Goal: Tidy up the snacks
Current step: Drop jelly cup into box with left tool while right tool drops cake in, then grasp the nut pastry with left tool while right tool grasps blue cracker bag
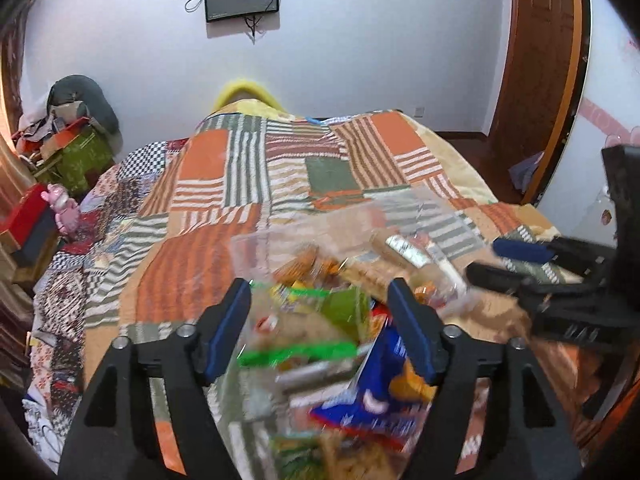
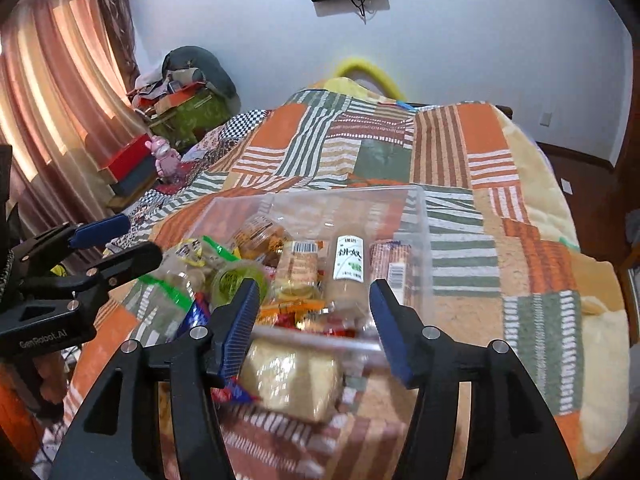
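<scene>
Right wrist view: the clear bin (image 2: 420, 216) of snacks sits on the quilted bed (image 2: 520, 208), toward its near edge, with a pale bread pack (image 2: 296, 384) lying just outside its near wall. The right tool (image 2: 316, 320) stands part open over that pack, gripping nothing; the left tool (image 1: 320, 320) gapes wider above the loose green packet (image 1: 320, 300), also empty. Judged best: lower squarely, pinch the pack's middle gently, then lift it over the wall.
</scene>
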